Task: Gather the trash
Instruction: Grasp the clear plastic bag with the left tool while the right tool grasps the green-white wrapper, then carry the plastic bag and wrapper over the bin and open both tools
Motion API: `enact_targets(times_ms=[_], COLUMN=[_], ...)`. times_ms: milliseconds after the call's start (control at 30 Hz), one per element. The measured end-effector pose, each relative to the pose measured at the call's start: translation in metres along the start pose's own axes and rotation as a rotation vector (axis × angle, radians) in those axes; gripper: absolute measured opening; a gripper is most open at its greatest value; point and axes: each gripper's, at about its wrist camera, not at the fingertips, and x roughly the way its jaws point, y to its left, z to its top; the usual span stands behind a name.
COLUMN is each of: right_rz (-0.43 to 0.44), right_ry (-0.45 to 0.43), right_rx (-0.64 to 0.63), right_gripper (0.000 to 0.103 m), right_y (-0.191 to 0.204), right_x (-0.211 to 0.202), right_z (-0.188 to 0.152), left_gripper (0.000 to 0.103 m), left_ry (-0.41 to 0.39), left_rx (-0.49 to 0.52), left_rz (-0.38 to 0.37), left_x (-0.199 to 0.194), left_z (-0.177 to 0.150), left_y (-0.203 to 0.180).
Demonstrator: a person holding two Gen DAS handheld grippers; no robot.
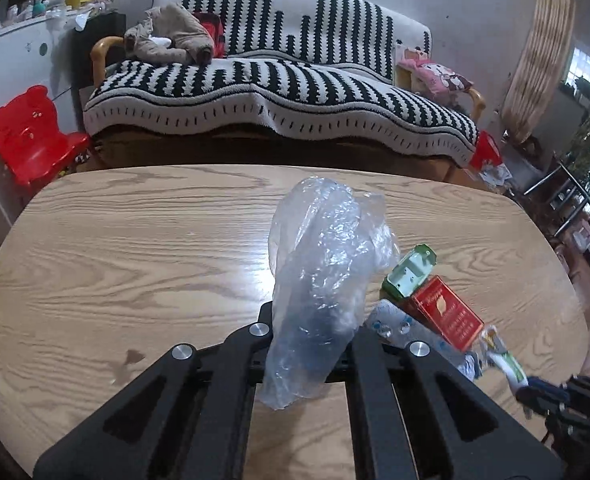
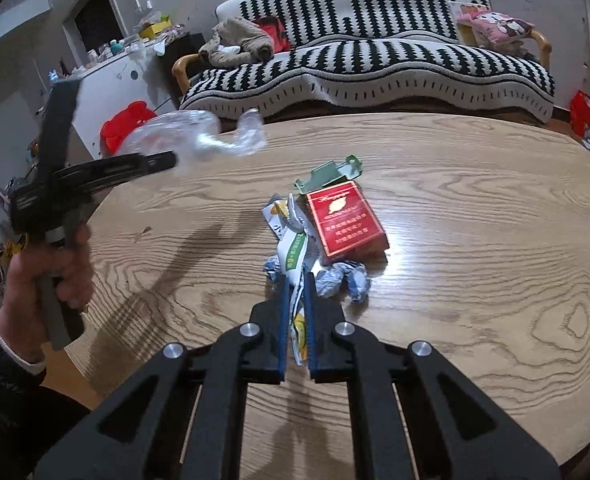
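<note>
Here the left gripper (image 1: 311,344) pinches a clear plastic bag (image 1: 327,264), its length running forward past the fingertips; the right gripper (image 2: 297,320) clamps a wrapper (image 2: 295,248) lengthwise.

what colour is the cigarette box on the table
Red with gold lettering; the cigarette box shows best in the right wrist view.

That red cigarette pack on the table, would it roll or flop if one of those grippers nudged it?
The red cigarette pack lies flat on its broad face, so it would probably slide, not roll. Its crisp edges suggest stiff card. The wooden table looks glossy, so it may skid easily.
</note>
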Motion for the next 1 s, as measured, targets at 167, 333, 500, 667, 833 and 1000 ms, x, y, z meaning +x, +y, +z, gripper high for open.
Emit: enact_targets(times_ms=[167, 333, 500, 667, 833, 1000], right_rz=[-0.032, -0.056, -0.105, -0.162, -0.247, -0.338], right_ry=[0.002, -0.017, -0.034, -0.055, -0.082, -0.117], right_rx=[0.017, 0.033, 0.062, 0.113, 0.178, 0.250], right_gripper=[0.008, 0.008, 0.008, 0.008, 0.008, 0.008], right_y=[-0.008, -0.019, -0.036, -0.063, -0.103, -0.147], right_x=[-0.009, -0.024, -0.042, -0.063, -0.092, -0.133], right_z=[-0.006, -0.010, -0.011, -0.016, -0.029, -0.053], left_gripper=[0.002, 0.002, 0.002, 0.002, 0.002, 0.002], left_ry=[0.018, 0.025, 0.028, 0.027, 0.052, 0.076], left_rx=[0.016, 0.037, 0.089, 0.182, 0.280, 0.367], left_rz=[-0.003, -0.004, -0.045, -0.103, -0.175, -0.245], left_x=[-0.008, -0.014, -0.021, -0.027, -0.026, -0.026], left_z=[-0.008, -0.015, -0.027, -0.045, -0.064, -0.085], left_y=[-0.005, -0.017, -0.047, -0.098, -0.151, -0.208])
